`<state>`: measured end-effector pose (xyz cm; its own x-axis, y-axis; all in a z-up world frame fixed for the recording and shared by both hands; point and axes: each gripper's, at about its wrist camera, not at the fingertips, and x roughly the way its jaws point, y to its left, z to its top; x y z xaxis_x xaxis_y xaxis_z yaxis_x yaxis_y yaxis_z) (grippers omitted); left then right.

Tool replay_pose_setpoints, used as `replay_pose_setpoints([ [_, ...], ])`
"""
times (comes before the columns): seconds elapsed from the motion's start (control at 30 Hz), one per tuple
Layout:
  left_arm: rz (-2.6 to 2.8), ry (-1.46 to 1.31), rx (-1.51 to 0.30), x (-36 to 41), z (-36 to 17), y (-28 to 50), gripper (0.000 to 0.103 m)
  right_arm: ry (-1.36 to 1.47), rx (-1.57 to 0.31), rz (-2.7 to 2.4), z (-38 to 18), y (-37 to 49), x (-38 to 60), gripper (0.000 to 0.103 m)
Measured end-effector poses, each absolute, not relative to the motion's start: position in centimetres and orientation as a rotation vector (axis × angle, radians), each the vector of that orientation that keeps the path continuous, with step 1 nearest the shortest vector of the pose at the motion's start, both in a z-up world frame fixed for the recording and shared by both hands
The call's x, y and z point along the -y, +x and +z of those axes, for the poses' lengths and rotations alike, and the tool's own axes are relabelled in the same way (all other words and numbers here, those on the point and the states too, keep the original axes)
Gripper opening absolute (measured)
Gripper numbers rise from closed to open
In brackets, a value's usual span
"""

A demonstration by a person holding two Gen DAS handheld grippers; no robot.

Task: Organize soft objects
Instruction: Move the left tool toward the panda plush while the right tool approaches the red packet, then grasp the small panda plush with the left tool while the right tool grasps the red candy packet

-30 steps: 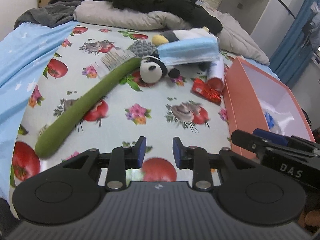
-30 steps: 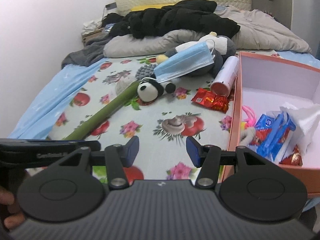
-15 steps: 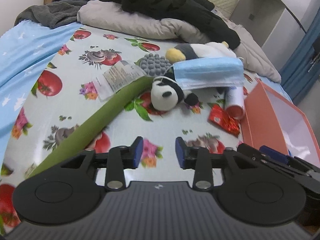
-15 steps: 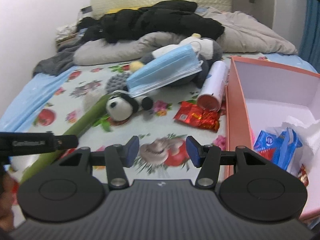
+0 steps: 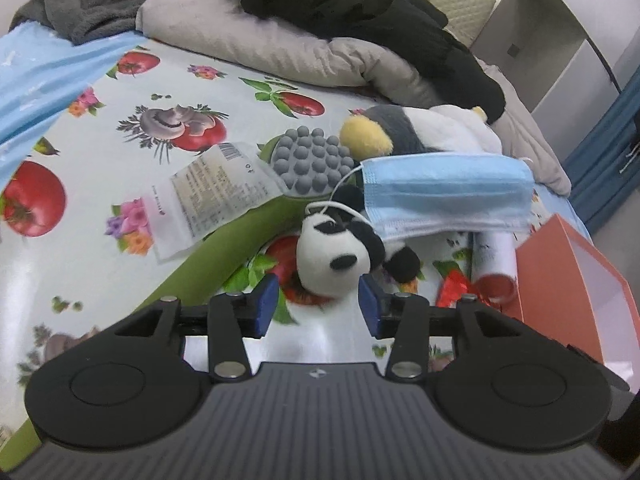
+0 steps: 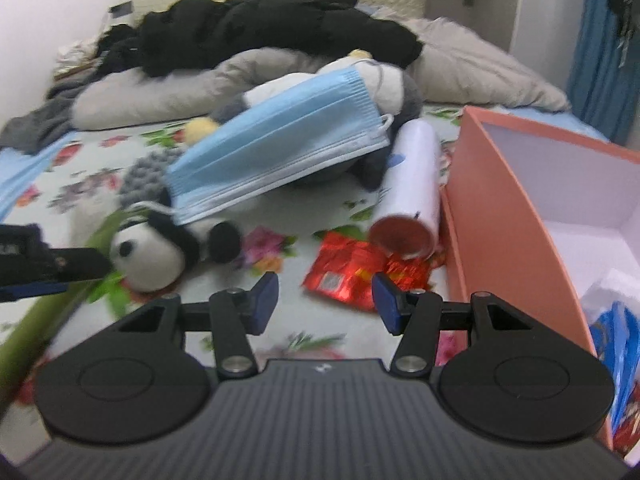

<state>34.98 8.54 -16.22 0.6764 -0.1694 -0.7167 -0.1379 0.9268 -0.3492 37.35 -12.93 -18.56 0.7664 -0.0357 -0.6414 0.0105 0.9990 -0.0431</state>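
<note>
A small panda plush [image 5: 336, 254] lies on the fruit-print sheet, its ear under a blue face mask [image 5: 444, 194]. My left gripper [image 5: 318, 306] is open, its fingertips on either side of the panda's lower edge, not closed on it. A penguin plush [image 5: 420, 130] lies behind the mask. A long green plush [image 5: 216, 256] runs to the left. My right gripper [image 6: 324, 300] is open and empty above a red foil packet [image 6: 352, 272]. The right wrist view also shows the panda [image 6: 148, 256], the mask [image 6: 280, 144] and the left gripper's finger [image 6: 60, 268].
An orange box [image 6: 492, 216] with white lining stands at the right and holds blue packets [image 6: 616, 332]. A white tube with a red cap [image 6: 412, 192] lies beside it. A grey bumpy ball [image 5: 308, 160], a clear label bag [image 5: 204, 196], and piled pillows and black clothes [image 5: 340, 4] lie behind.
Both grippers moved forward toward the toys. The left gripper opened wider and now brackets the panda. The right gripper opened wider and now hovers over the red packet.
</note>
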Motion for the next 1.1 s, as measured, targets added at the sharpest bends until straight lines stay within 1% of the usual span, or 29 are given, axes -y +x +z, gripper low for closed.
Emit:
replay_pose_setpoints([
  [0.03, -0.019, -0.401, -0.832, -8.6, -16.5, 35.5, 0.05, -0.057, -0.694, -0.05, -18.8, 37.8, 12.8, 0.055],
  [0.1, -0.016, -0.417, -0.835, -8.7, -17.0, 36.5, 0.058, -0.112, -0.683, -0.088, -19.3, 38.5, 12.6, 0.054],
  [0.13, -0.016, -0.427, -0.834, -8.7, -17.3, 37.1, 0.066, -0.139, -0.674, -0.105, -19.5, 38.7, 12.5, 0.054],
  [0.17, -0.016, -0.433, -0.833, -8.8, -17.5, 37.5, 0.068, -0.16, -0.67, -0.114, -19.7, 38.9, 12.4, 0.054],
  [0.27, -0.025, -0.408, -0.826, -8.4, -18.2, 38.7, 0.068, -0.22, -0.652, -0.147, -20.3, 39.5, 12.4, 0.055],
  [0.37, -0.039, -0.375, -0.832, -8.1, -18.8, 39.8, 0.068, -0.224, -0.684, -0.18, -21.2, 40.4, 12.9, 0.054],
  [0.67, -0.049, -0.39, -0.837, -7.3, -20.3, 41.4, 0.067, -0.277, -0.717, -0.213, -23.1, 41.6, 12.6, 0.054],
  [0.7, -0.05, -0.387, -0.837, -7.2, -20.3, 41.5, 0.067, -0.272, -0.718, -0.216, -23.1, 41.6, 12.6, 0.054],
  [0.77, -0.054, -0.382, -0.841, -7.0, -20.5, 41.6, 0.061, -0.258, -0.727, -0.208, -23.1, 41.6, 12.7, 0.055],
  [0.8, -0.054, -0.38, -0.841, -6.9, -20.6, 41.7, 0.06, -0.243, -0.736, -0.198, -22.9, 41.7, 12.9, 0.054],
  [0.9, -0.057, -0.373, -0.837, -6.6, -20.6, 41.6, 0.058, -0.226, -0.755, -0.182, -22.7, 41.6, 13.3, 0.048],
  [0.97, -0.057, -0.361, -0.834, -6.5, -20.5, 41.5, 0.057, -0.228, -0.756, -0.18, -22.4, 41.2, 13.5, 0.035],
  [1.1, -0.041, -0.354, -0.83, -6.4, -20.2, 40.7, 0.057, -0.202, -0.773, -0.142, -21.9, 40.4, 13.9, 0.034],
])
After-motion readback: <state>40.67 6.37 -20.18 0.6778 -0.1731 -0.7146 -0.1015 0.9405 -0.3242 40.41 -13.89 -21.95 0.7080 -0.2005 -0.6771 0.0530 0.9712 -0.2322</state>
